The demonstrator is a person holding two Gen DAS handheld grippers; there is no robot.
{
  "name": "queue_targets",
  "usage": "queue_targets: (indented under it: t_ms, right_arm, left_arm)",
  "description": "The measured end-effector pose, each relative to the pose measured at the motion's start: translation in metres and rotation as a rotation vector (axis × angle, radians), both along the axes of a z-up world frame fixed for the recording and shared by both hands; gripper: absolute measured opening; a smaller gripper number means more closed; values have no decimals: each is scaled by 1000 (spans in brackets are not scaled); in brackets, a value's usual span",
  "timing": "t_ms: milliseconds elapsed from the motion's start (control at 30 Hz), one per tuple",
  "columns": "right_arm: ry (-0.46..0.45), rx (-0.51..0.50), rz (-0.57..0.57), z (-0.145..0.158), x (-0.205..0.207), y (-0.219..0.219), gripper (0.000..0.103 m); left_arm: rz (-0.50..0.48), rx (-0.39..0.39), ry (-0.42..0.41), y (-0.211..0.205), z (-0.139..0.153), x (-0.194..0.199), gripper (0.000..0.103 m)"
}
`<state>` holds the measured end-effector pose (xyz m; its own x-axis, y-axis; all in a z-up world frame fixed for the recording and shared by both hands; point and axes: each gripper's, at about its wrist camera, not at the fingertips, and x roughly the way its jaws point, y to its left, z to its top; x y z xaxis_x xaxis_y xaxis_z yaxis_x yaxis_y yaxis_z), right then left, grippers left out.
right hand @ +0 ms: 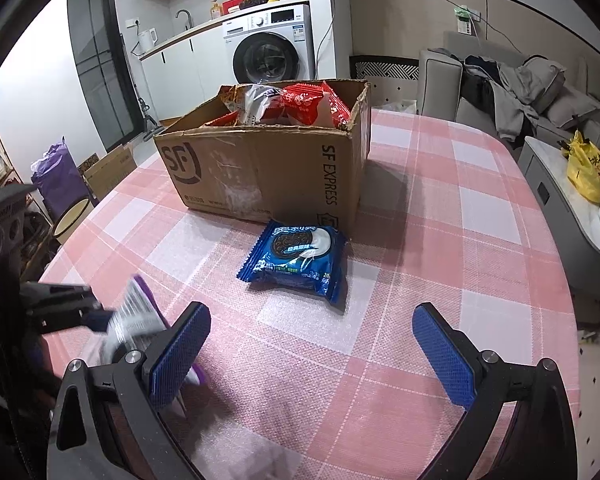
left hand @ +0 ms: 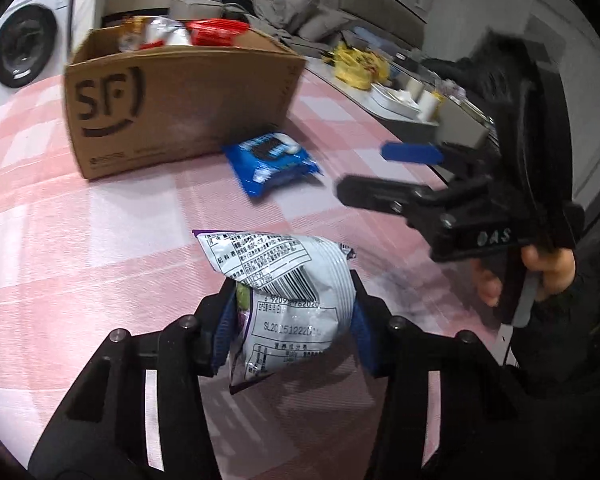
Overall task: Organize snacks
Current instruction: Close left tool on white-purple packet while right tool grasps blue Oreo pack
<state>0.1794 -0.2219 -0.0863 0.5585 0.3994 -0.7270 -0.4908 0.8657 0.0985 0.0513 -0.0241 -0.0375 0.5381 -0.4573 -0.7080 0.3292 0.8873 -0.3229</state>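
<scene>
My left gripper [left hand: 290, 320] is shut on a silver and purple snack bag [left hand: 284, 288] and holds it above the pink checked tablecloth [left hand: 80, 240]. The bag also shows blurred at the left of the right wrist view [right hand: 136, 320]. A blue Oreo pack [right hand: 296, 260] lies on the cloth in front of the open SF cardboard box [right hand: 268, 172], which holds several red and silver snack bags [right hand: 300, 106]. The pack [left hand: 272, 160] and box [left hand: 180, 100] show in the left wrist view too. My right gripper [right hand: 312, 344] is open and empty, a short way before the Oreo pack; it also shows in the left wrist view [left hand: 364, 172].
A washing machine [right hand: 272, 52] stands behind the table. A grey sofa with clothes [right hand: 512, 88] is at the right. A side table [right hand: 560, 200] carries a yellow bag [right hand: 588, 168]. A purple bag [right hand: 56, 176] and a bin [right hand: 72, 220] stand on the floor at the left.
</scene>
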Motion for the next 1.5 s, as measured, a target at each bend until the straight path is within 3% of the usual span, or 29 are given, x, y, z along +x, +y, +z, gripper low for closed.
queue_targets:
  t_ms: [600, 1100, 1167, 1233, 1367, 1500]
  right_arm:
    - [74, -52, -26, -25, 41, 41, 103]
    - [55, -119, -8, -40, 57, 73, 101]
    - [36, -136, -7, -42, 58, 77, 98]
    - [42, -142, -1, -45, 60, 79, 79]
    - [32, -113, 10, -42, 60, 75, 70]
    - [9, -80, 26, -33, 55, 62, 49]
  left_arm:
    - [203, -14, -19, 68, 12, 18, 46]
    - [250, -15, -55, 87, 33, 47, 46]
    - [257, -7, -50, 87, 29, 48, 46]
    - [265, -1, -43, 86, 26, 48, 46]
    - [263, -3, -28, 84, 20, 50, 46]
    - [256, 1, -32, 79, 18, 51, 46]
